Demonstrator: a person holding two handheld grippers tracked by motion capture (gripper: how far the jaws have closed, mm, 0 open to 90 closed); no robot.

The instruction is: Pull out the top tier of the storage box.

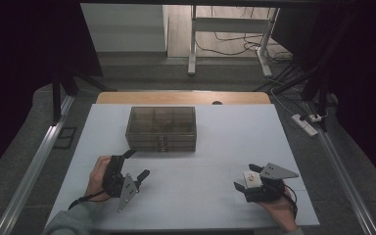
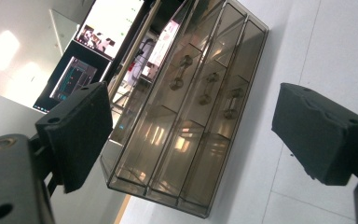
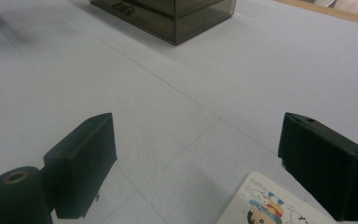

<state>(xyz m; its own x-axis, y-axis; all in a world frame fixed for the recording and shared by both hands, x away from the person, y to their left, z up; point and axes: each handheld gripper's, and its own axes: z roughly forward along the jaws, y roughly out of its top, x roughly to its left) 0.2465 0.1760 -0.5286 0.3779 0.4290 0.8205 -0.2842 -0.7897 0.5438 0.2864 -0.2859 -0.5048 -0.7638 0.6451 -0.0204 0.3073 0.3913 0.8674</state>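
Two grippers sit low on the white table top (image 1: 215, 142), one at each near corner, with a wide bare stretch of surface between them. A smoked, see-through drawer box (image 1: 161, 128) stands toward the far middle of the table, well inside all four edges; bare table lies on both its flanks and a narrower strip behind it, before the wooden strip (image 1: 183, 97) along the far edge. In the left gripper view the box (image 2: 186, 107) shows three stacked drawers, each with a small bar handle (image 2: 208, 87) on its front, all apparently pushed in flush. The left gripper (image 1: 132, 166) is held by the person's left hand (image 1: 98, 175) near the box's front left corner, apart from it, rolled over on its side, its jaws spread wide with nothing between them; the box front lies straight ahead of them. The right gripper (image 1: 247, 177) rests near the right near edge in the right hand (image 1: 280, 210), jaws likewise apart and clamped on nothing. A small printed card (image 3: 275, 205) with a cartoon picture lies flat on the table just beside the right-hand jaw in that gripper's view; whether the jaw touches it cannot be told. Open surface runs unbroken from this gripper to the box.
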